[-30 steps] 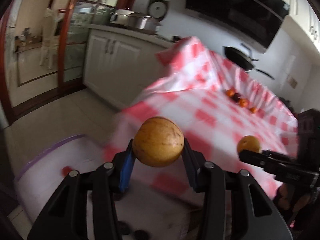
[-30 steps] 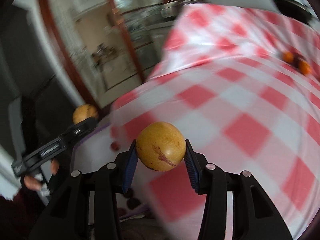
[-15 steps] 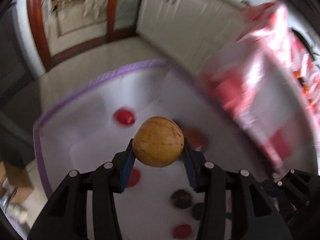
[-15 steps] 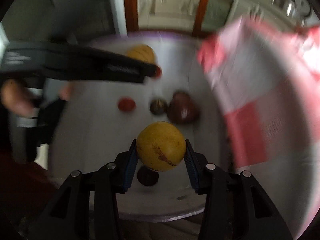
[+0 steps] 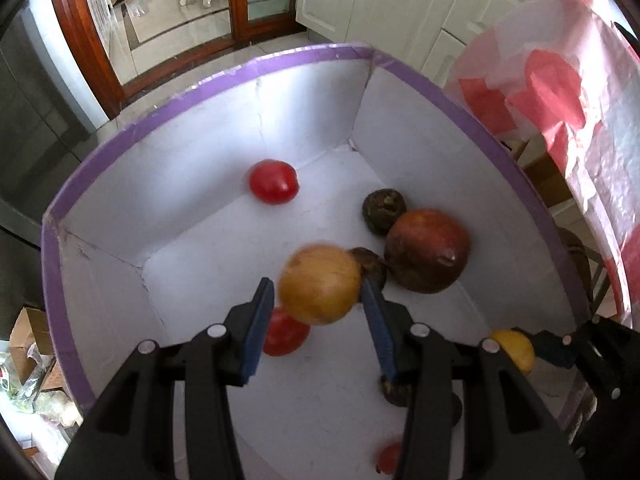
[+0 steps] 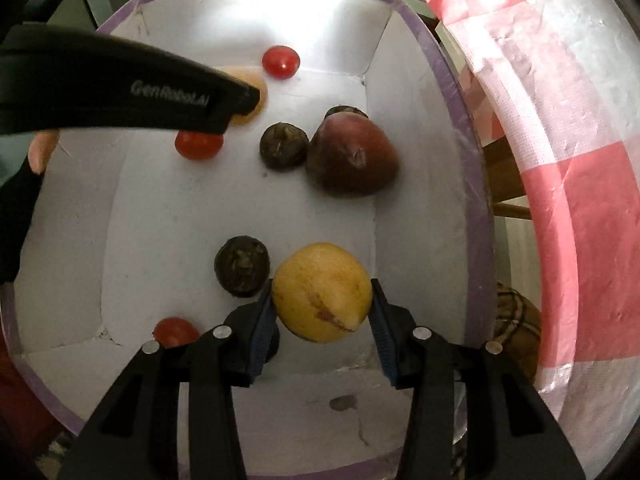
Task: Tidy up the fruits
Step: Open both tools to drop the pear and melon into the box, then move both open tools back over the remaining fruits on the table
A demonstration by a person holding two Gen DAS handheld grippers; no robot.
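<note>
Both grippers point down into the white box point(image 6: 476, 184). Left gripper point(image 5: 320, 300) grasps a yellow fruit point(image 5: 319, 285); right gripper point(image 6: 322, 304) grasps another yellow fruit point(image 6: 322, 292), above tomatoes point(image 5: 273, 182) and dark fruits point(image 6: 284, 146).

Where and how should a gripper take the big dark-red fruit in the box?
Across its widest middle, from straight above. The dark-red fruit is round and lies on the box floor, with a brown fruit touching one side, so set the fingers across the free sides.
</note>
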